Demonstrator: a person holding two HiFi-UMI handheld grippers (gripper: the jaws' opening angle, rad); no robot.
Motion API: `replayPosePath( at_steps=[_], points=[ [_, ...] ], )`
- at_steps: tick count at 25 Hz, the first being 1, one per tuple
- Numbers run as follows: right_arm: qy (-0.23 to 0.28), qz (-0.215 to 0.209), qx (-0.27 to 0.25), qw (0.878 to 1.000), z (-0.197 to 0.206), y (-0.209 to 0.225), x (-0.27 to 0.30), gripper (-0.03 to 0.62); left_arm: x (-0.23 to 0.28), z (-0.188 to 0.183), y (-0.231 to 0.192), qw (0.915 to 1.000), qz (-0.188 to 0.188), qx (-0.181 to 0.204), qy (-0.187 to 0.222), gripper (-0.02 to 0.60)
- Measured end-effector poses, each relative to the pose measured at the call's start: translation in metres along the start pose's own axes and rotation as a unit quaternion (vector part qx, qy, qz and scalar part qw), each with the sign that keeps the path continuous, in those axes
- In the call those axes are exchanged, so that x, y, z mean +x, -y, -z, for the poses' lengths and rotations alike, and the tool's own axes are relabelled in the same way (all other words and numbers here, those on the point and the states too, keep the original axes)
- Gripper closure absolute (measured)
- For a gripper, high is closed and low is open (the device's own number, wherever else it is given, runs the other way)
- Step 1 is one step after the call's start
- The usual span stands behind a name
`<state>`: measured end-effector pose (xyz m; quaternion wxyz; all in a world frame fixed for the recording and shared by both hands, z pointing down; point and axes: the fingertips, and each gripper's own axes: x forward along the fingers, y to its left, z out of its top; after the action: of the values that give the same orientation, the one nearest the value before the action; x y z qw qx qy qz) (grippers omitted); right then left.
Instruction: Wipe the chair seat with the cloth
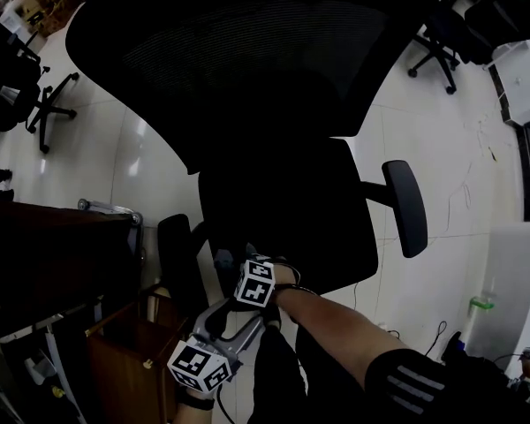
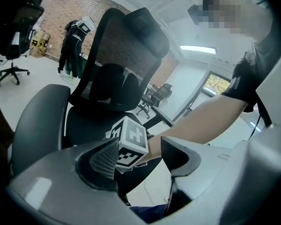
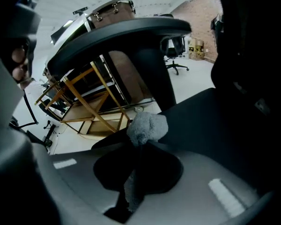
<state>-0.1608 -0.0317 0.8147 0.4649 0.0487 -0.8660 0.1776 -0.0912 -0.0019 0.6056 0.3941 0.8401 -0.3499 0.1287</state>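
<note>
A black office chair fills the head view, its seat (image 1: 291,210) below the mesh backrest (image 1: 247,51). My right gripper (image 1: 247,276) is at the seat's near left edge. In the right gripper view it (image 3: 143,142) is shut on a grey fluffy cloth (image 3: 147,128), which bulges past the tips at the edge of the seat (image 3: 215,121), under the armrest (image 3: 122,36). My left gripper (image 1: 246,321) hangs lower and nearer, off the seat. Its jaws (image 2: 140,149) are open and hold nothing. They look at the right gripper's marker cube (image 2: 129,144) and the seat (image 2: 89,121).
A brown wooden cabinet (image 1: 128,352) and a dark desk (image 1: 53,246) stand close on the left. The chair's right armrest (image 1: 405,206) juts out. Other office chairs (image 1: 442,34) (image 1: 35,95) stand farther off on the pale tiled floor (image 1: 450,148). Wooden-framed shelves (image 3: 89,107) sit behind the left armrest.
</note>
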Motion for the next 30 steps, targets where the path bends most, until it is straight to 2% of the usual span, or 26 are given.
replayPosePath(
  at_steps=[4,8,12,17,21,24,26,28,30],
  points=[
    [-0.002,0.001,-0.008,1.000,0.011,-0.008,0.014,0.568,-0.008,0.003,-0.006,0.9999,-0.014,-0.005,-0.001,0.273],
    [-0.022,0.030,0.001,0.999,0.054,0.023,-0.004,0.568,-0.005,0.010,-0.007,0.9999,-0.011,-0.005,-0.003,0.273],
    [-0.042,0.078,0.072,0.993,0.129,0.068,-0.053,0.568,0.006,0.010,0.004,1.0000,0.008,-0.003,-0.003,0.273],
    [-0.062,0.147,0.140,0.977,0.214,0.103,-0.120,0.568,0.032,0.006,0.026,0.9990,0.042,0.008,-0.017,0.273],
    [-0.076,0.186,0.181,0.963,0.256,0.117,-0.161,0.568,0.049,-0.001,0.041,0.9973,0.069,0.018,-0.018,0.273],
    [-0.084,0.201,0.197,0.956,0.269,0.120,-0.174,0.568,0.055,0.001,0.051,0.9961,0.081,0.025,-0.026,0.273],
    [-0.074,0.202,0.210,0.954,0.262,0.116,-0.174,0.568,0.055,0.002,0.053,0.9960,0.081,0.025,-0.029,0.273],
    [-0.047,0.184,0.206,0.960,0.237,0.106,-0.163,0.568,0.050,0.005,0.051,0.9965,0.076,0.021,-0.030,0.273],
    [-0.020,0.151,0.184,0.971,0.198,0.089,-0.142,0.568,0.043,0.012,0.044,0.9971,0.067,0.016,-0.033,0.273]
  ],
)
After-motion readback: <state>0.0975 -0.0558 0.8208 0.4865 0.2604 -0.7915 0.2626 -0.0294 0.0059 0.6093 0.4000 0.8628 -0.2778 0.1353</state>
